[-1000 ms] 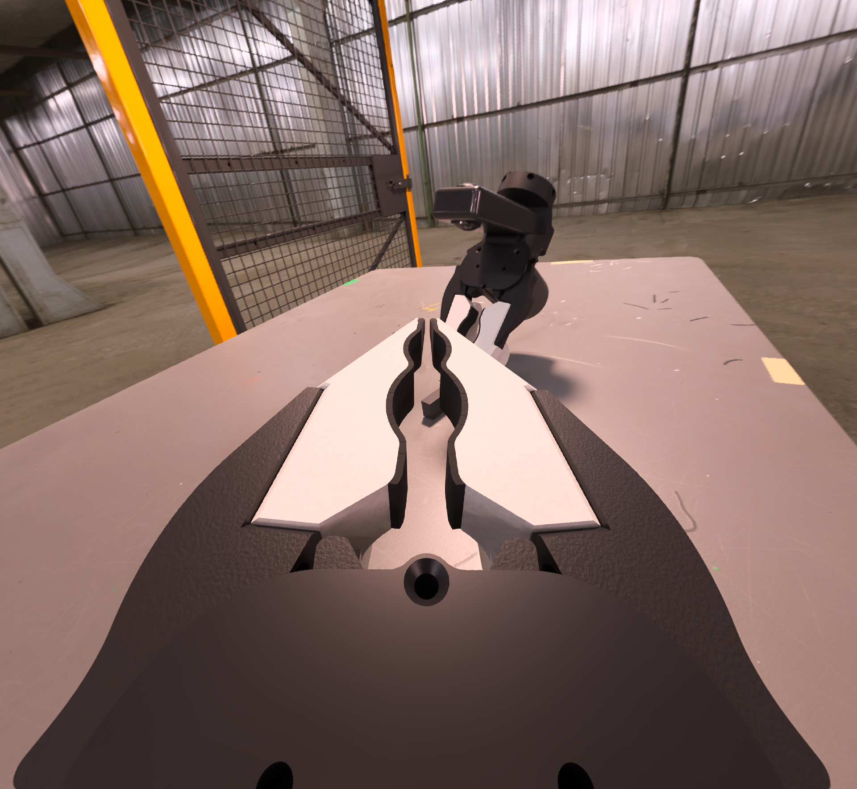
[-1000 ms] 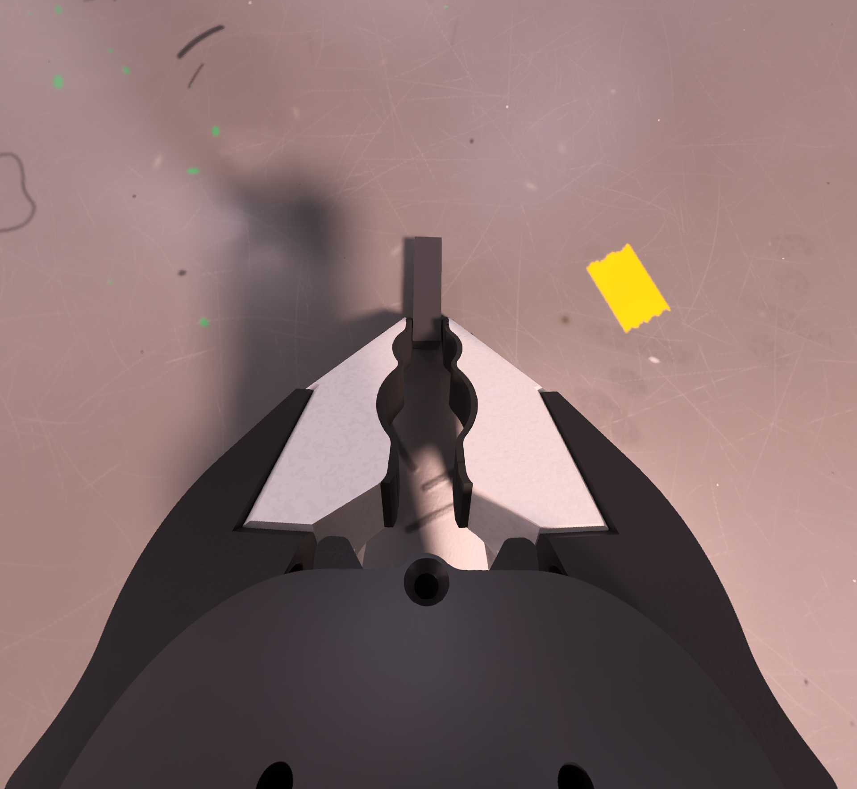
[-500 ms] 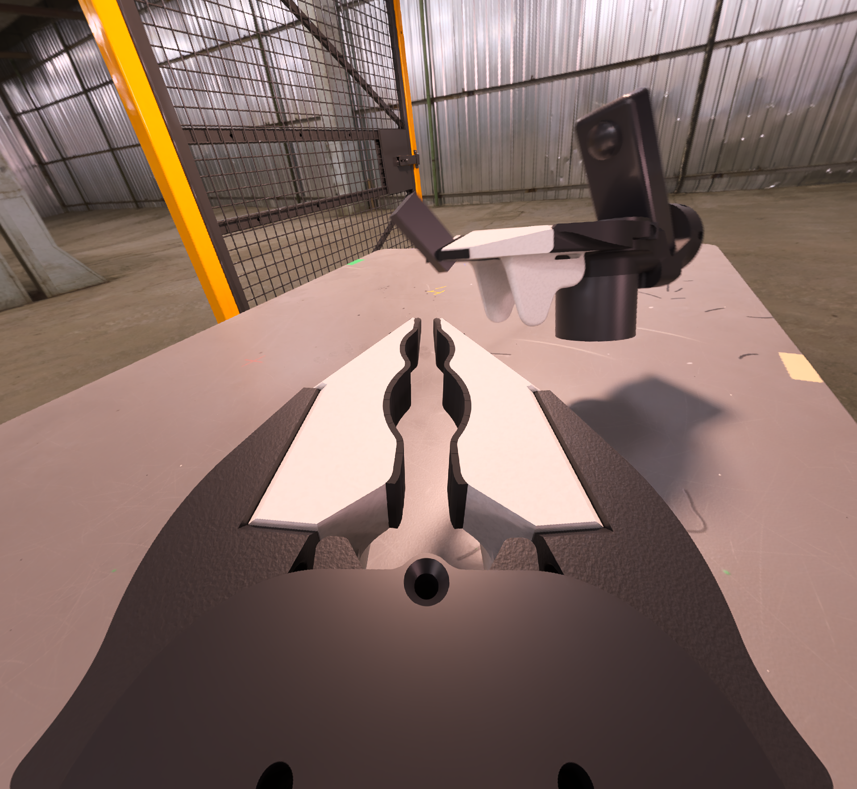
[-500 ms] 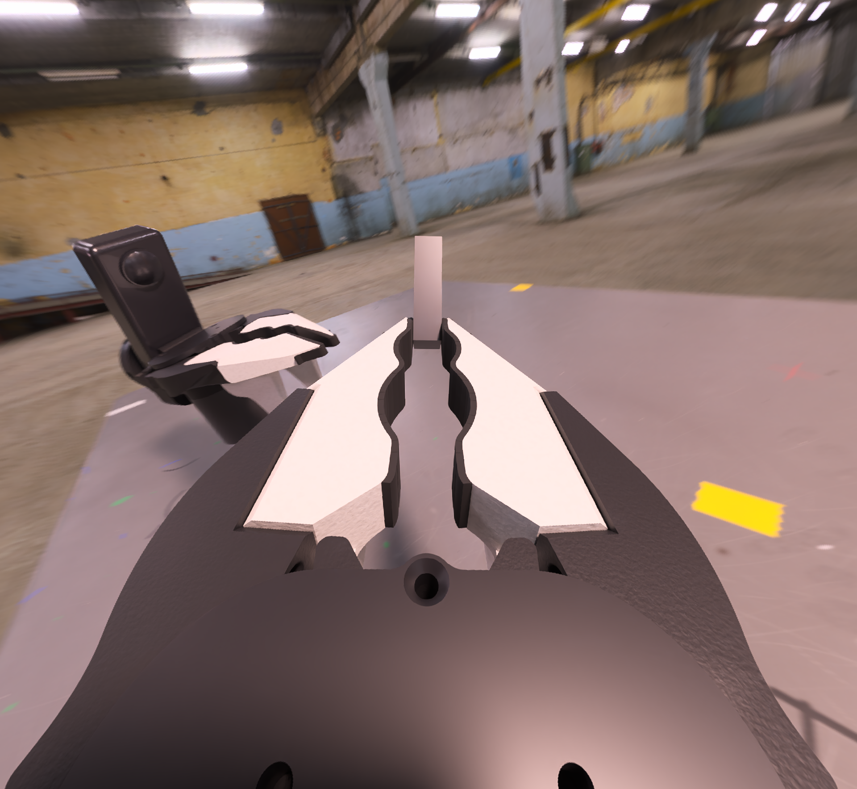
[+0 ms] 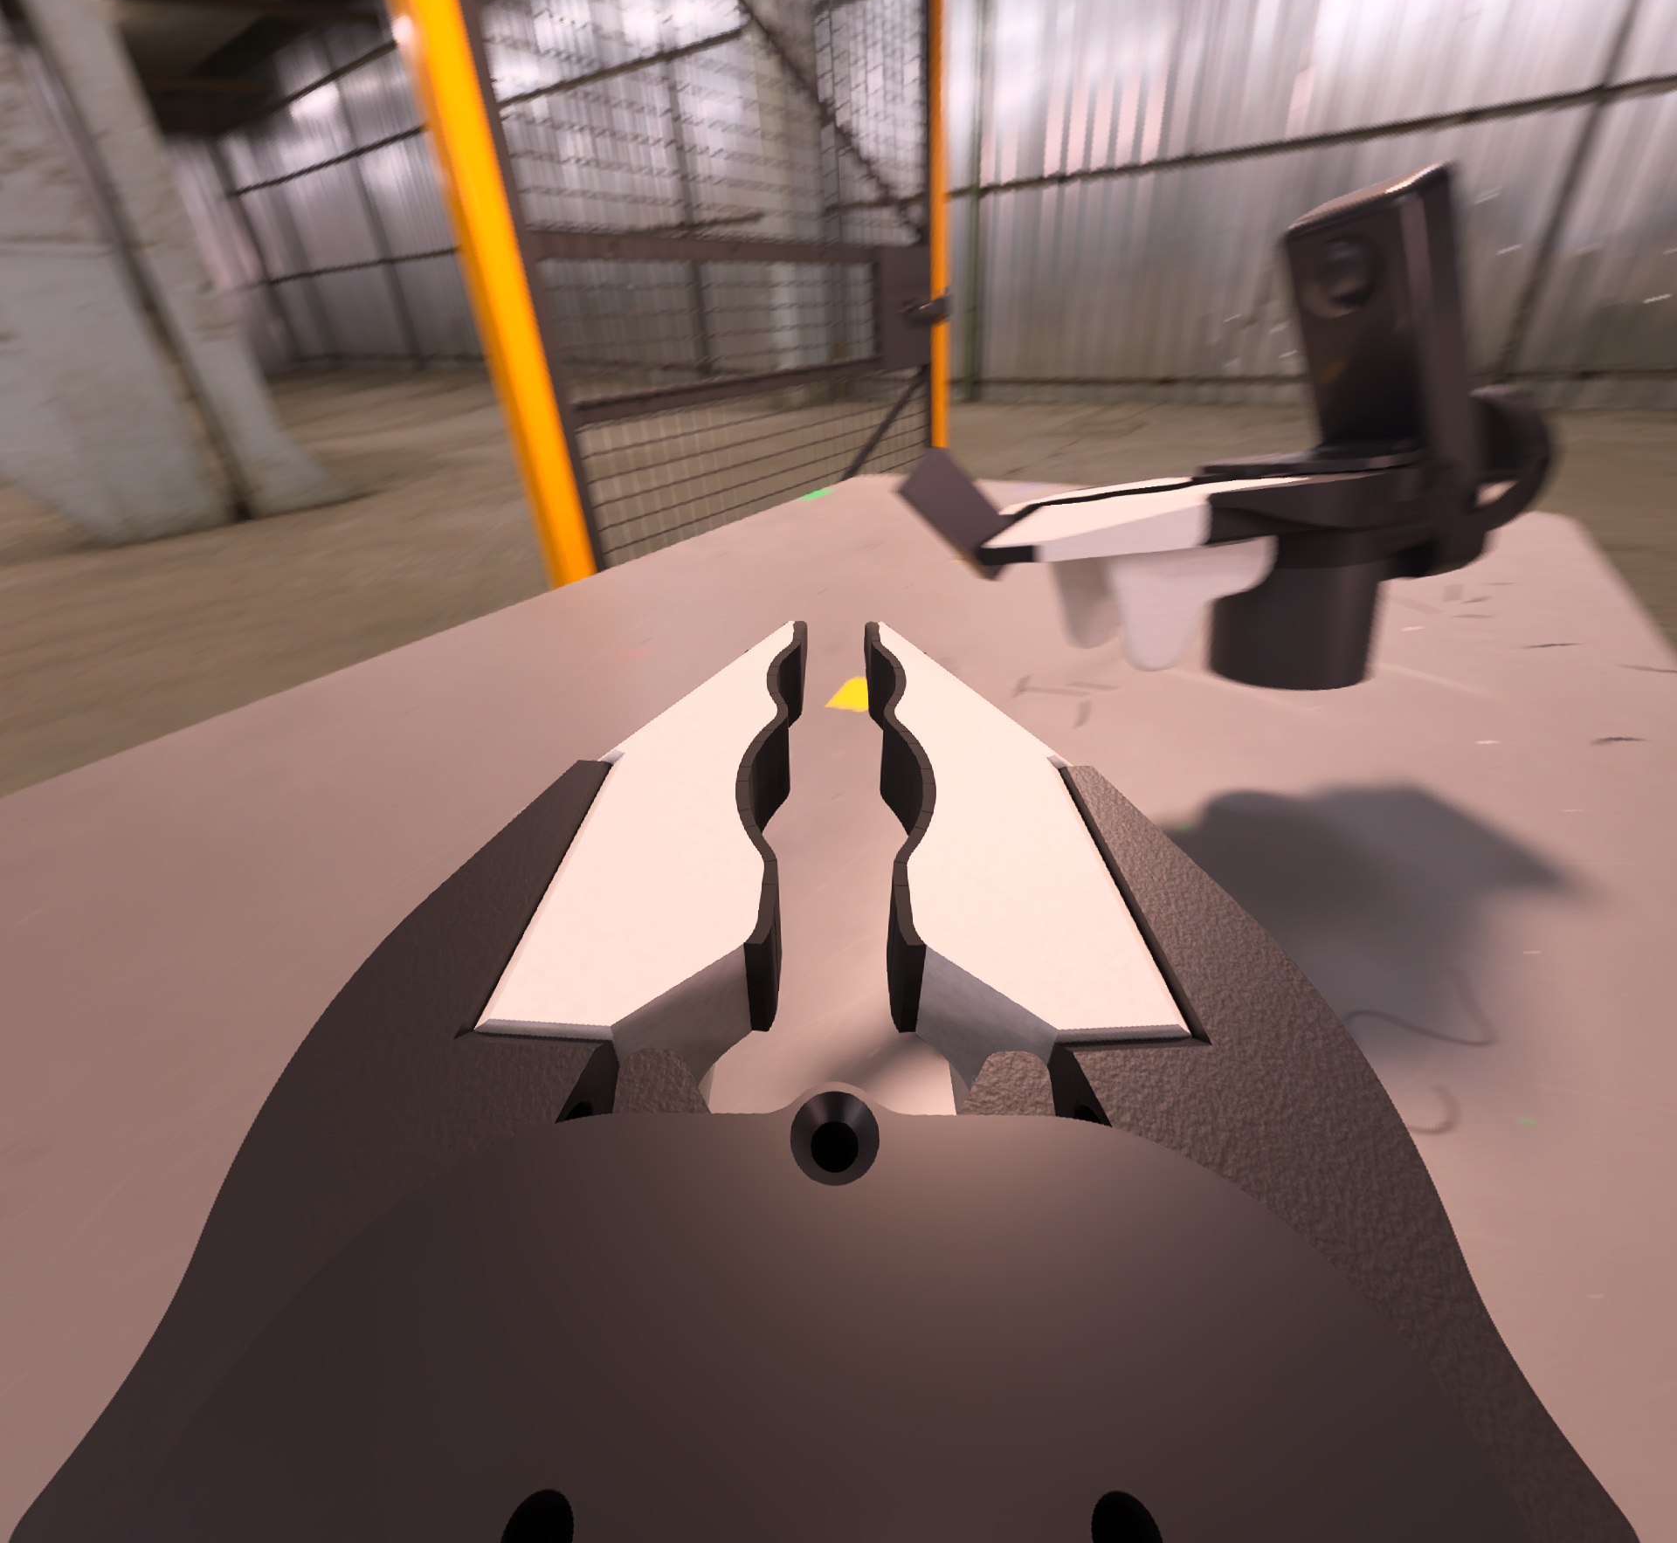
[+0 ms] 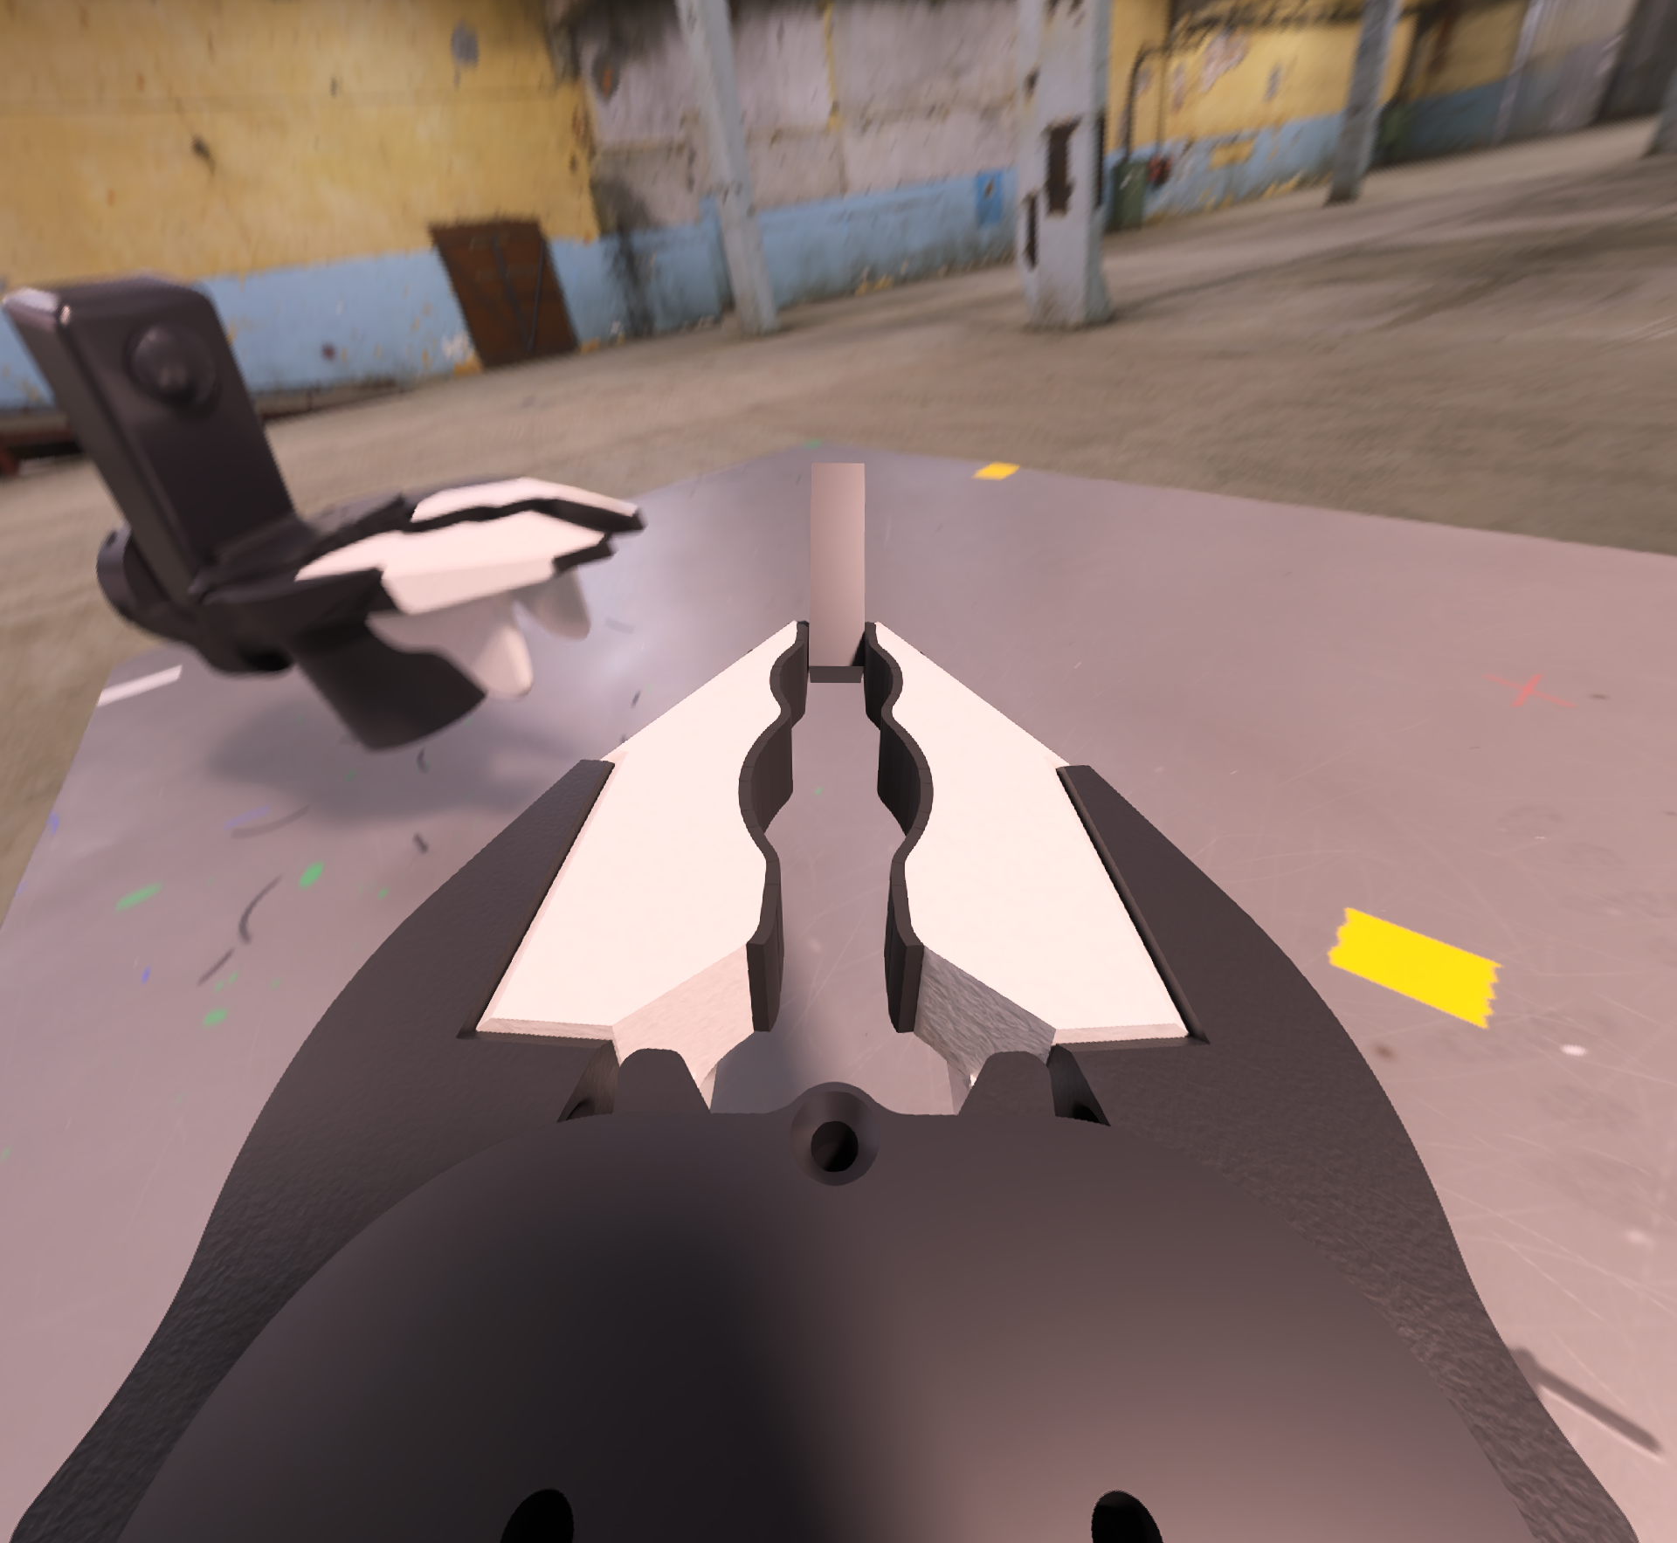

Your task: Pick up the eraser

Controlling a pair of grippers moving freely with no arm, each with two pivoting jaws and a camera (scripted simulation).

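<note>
The eraser (image 6: 837,556), a small grey block, is clamped at one end between the fingertips of my right gripper (image 6: 835,638) and sticks out forward, held in the air above the grey table (image 6: 1270,683). In the left wrist view the right gripper (image 5: 985,556) hovers level at the upper right with the eraser (image 5: 948,501) at its tip and its shadow on the table below. My left gripper (image 5: 833,638) is empty, its jaws a narrow gap apart, low over the table. It also shows at the left of the right wrist view (image 6: 617,529).
A strip of yellow tape (image 6: 1411,978) lies on the table at the right, and another piece (image 5: 848,694) shows between the left fingers. A yellow-framed mesh fence (image 5: 726,229) stands beyond the table's far left edge.
The right gripper lifted the eraser off the table and swung from pointing down to level. The left gripper's jaws have parted a little, and its view has shifted.
</note>
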